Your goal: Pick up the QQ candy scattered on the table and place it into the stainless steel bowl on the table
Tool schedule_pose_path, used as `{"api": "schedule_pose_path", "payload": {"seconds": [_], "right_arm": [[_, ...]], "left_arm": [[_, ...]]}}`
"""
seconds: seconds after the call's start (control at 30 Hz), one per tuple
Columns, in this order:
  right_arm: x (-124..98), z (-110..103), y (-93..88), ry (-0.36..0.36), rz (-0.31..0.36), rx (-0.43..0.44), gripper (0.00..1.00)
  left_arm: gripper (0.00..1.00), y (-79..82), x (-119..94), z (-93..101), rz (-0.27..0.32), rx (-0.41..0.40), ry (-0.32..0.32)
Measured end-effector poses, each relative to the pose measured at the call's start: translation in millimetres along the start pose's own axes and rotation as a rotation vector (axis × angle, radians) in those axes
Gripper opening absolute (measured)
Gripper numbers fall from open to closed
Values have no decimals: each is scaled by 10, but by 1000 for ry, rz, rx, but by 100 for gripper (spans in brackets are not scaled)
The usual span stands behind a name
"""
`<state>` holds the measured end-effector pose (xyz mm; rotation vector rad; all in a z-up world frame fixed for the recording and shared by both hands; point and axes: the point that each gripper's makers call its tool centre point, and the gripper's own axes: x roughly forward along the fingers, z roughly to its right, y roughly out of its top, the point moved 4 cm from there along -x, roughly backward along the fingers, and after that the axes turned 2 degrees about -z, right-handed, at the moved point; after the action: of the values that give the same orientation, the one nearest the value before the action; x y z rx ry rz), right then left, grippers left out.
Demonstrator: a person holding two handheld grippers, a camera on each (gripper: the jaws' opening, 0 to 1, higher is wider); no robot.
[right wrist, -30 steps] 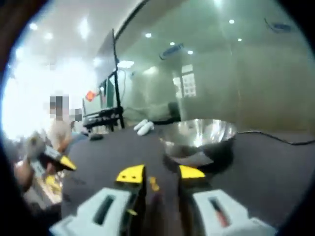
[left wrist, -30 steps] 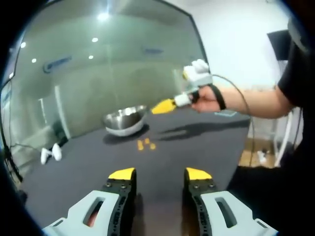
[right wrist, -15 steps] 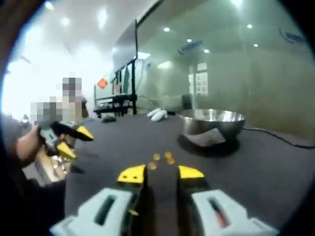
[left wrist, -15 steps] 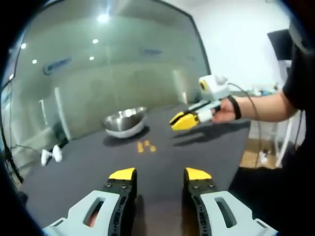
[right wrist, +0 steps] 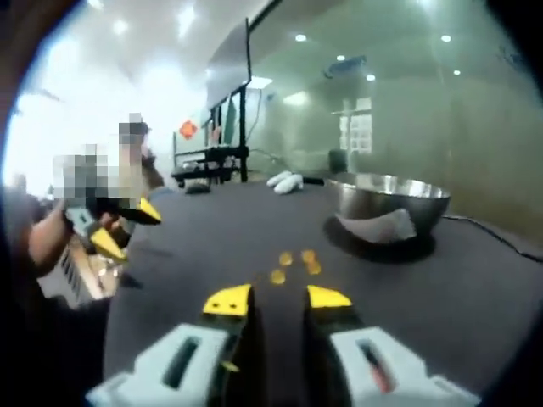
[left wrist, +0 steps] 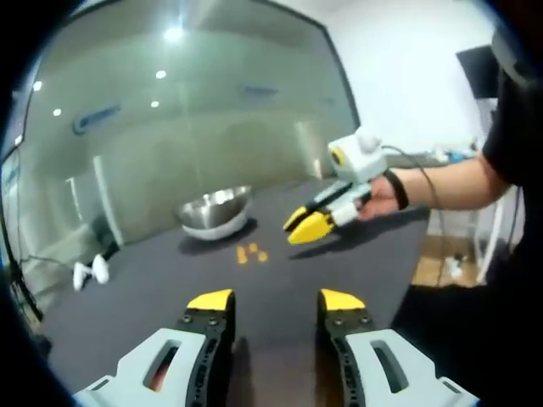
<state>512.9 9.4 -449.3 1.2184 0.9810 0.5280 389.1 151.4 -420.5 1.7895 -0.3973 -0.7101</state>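
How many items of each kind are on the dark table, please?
QQ candy pieces, yellow-orange, loose on the table: 3
Stainless steel bowl: 1
White objects lying at the far edge, too blurred to identify: 2
Total: 6

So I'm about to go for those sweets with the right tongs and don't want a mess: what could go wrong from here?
The candies are small, flat and lie close together on the dark table, so the open right tongs might pinch two or flick one away. The steel bowl sits just beyond them; overshooting could knock it. The open left tongs point at the same spot, so the two could collide.
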Motion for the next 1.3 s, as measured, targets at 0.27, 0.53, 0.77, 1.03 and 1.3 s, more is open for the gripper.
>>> {"api": "schedule_pose_path", "payload": {"seconds": [0.27,0.53,0.77,1.03,1.3], "right_arm": [[206,-26,39,11,-27,-13,24],[468,65,36,5,-56,12,18],[510,47,18,3,-82,-1,11],[496,19,11,7,-75,-12,9],[491,18,25,-8,-73,-22,9]], "left_arm": [[40,7,-4,5,0,5,4],[40,6,-32,-21,-5,6,16],[39,2,-13,-20,-9,7,18],[39,-29,0,-10,-23,7,15],[39,-27,-25,-12,-22,4,20]]}}
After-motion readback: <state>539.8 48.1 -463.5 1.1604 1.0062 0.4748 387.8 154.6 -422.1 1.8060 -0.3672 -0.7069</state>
